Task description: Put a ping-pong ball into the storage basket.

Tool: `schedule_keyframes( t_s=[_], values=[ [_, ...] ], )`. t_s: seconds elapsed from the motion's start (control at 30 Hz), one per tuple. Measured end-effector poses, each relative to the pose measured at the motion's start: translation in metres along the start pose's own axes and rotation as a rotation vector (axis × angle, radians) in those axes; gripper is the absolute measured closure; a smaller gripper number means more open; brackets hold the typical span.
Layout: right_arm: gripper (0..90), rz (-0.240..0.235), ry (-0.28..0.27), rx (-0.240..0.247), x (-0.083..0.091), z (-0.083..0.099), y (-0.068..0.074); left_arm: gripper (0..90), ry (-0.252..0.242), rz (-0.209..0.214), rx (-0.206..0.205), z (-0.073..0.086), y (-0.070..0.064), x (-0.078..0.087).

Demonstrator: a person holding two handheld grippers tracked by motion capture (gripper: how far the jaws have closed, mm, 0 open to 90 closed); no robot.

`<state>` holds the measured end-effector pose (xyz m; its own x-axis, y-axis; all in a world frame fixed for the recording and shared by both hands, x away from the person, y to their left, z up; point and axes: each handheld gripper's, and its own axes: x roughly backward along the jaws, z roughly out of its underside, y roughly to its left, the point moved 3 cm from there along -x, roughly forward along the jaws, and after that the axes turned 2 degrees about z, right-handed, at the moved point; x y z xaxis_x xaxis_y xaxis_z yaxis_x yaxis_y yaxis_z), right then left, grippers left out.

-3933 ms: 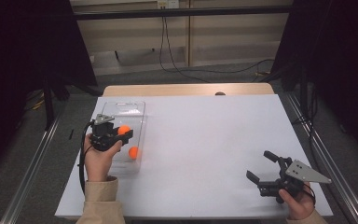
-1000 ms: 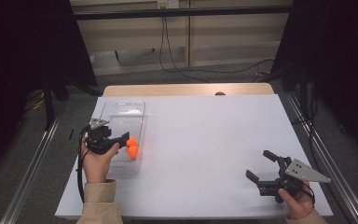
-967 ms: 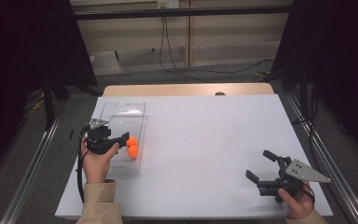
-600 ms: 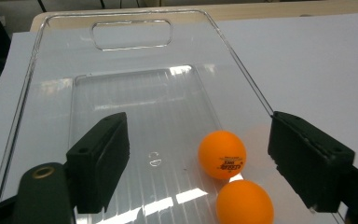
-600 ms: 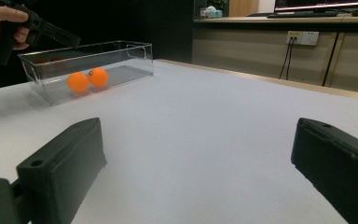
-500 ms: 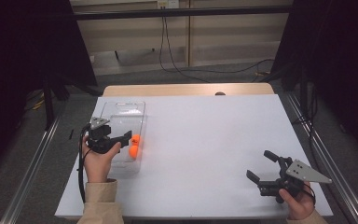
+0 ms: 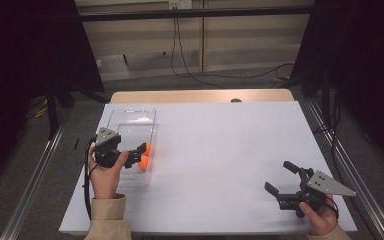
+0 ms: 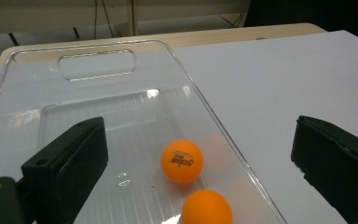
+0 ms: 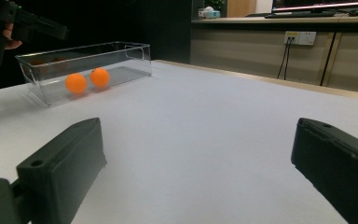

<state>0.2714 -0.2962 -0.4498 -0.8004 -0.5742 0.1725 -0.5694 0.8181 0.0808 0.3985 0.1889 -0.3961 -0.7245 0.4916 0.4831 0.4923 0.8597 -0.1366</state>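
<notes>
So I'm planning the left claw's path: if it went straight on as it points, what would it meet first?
Probably the printed orange ping-pong ball in the clear plastic tray, between the open left claw jaws; depth is uncertain.

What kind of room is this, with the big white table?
It looks like a lab or test room for recording hand work. A person holds a gripper in each hand over a plain white table, dark curtains hang at both sides, and cables run along the floor behind.

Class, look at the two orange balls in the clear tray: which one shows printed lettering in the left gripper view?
The farther ball; its dark print faces the camera, while the nearer ball at the bottom edge looks plain.
</notes>
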Motion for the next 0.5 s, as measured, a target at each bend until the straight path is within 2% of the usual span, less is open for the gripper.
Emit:
schedule_keyframes(
  t_s=[0.07,0.27,0.4,0.43,0.5],
  values=[
    [2.1,-0.001,-0.001,-0.001,0.0,0.0,0.0,3.7,-0.012,0.009,-0.015,0.002,-0.002,0.002],
    [2.1,-0.006,0.0,0.003,0.0,-0.001,0.002,3.4,-0.044,0.051,-0.005,0.006,-0.006,0.009],
    [2.1,-0.008,-0.001,0.008,0.0,-0.001,0.003,3.4,-0.061,0.071,-0.008,0.008,-0.009,0.013],
    [2.1,-0.009,-0.001,0.009,0.0,-0.002,0.003,3.4,-0.063,0.081,-0.02,0.009,-0.01,0.014],
    [2.1,-0.01,-0.001,0.007,0.0,-0.002,0.004,3.4,-0.073,0.097,-0.014,0.01,-0.011,0.015]
  ],
)
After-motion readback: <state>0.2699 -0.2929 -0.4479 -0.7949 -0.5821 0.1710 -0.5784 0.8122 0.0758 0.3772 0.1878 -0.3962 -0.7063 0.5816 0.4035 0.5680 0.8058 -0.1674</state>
